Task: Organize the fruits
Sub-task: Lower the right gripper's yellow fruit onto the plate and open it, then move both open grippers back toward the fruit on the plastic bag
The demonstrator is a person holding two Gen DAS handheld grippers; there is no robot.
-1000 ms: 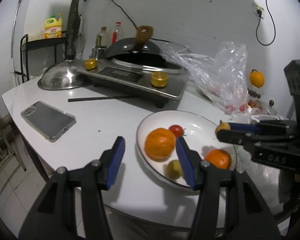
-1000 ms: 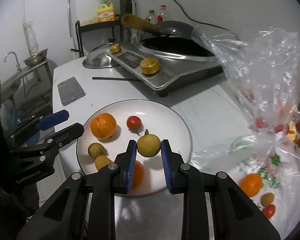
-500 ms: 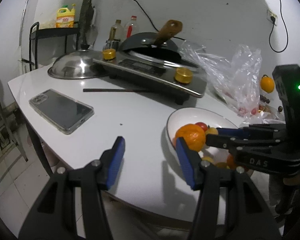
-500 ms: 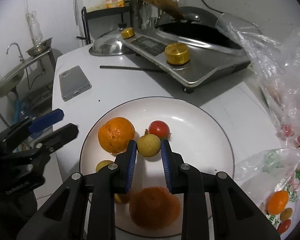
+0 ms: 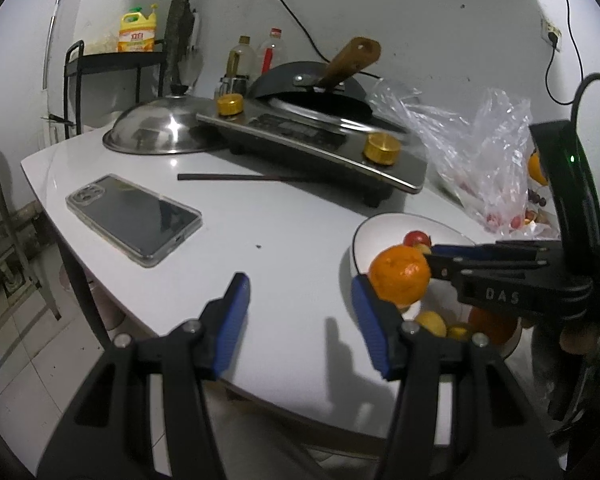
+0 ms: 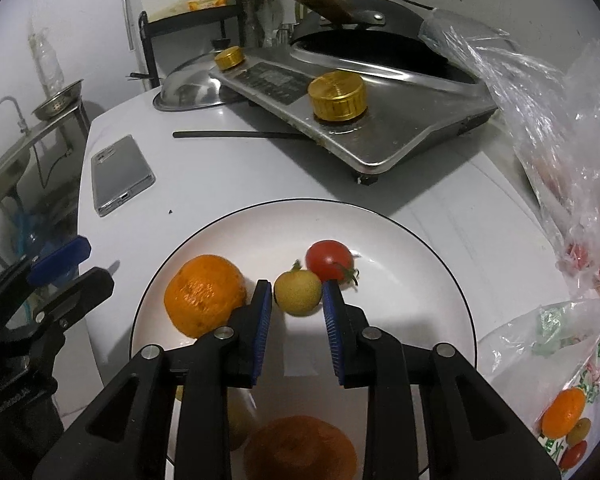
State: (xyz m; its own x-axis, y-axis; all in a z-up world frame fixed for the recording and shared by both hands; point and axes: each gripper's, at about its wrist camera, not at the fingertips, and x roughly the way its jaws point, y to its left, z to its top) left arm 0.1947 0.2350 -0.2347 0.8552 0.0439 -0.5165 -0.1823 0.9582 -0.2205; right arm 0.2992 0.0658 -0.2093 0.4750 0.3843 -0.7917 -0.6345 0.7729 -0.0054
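A white plate [image 6: 420,264] holds an orange [image 6: 204,294], a red tomato [image 6: 328,260], a second orange [image 6: 300,448] near its front rim and a small yellow-green fruit [image 6: 298,294]. That small fruit rests on the plate between the blue pads of my right gripper [image 6: 295,284]. The jaws are opening, and a gap shows at the left pad. My left gripper [image 5: 299,280] is open and empty over the table, just left of the plate [image 5: 364,236]. In the left wrist view the right gripper [image 5: 432,258] reaches in beside the orange [image 5: 400,274].
A phone [image 5: 134,218] lies on the table's left part, with a thin black stick [image 5: 236,177] behind it. A steel stove [image 5: 312,144] with a pan and a domed lid [image 5: 160,132] fill the back. A clear plastic bag [image 6: 560,120] and more fruit [image 6: 564,416] lie at the right.
My right gripper came down with the small yellow-green fruit onto the plate, and its pads have parted slightly. The left gripper shifted left, away from the plate, still open.
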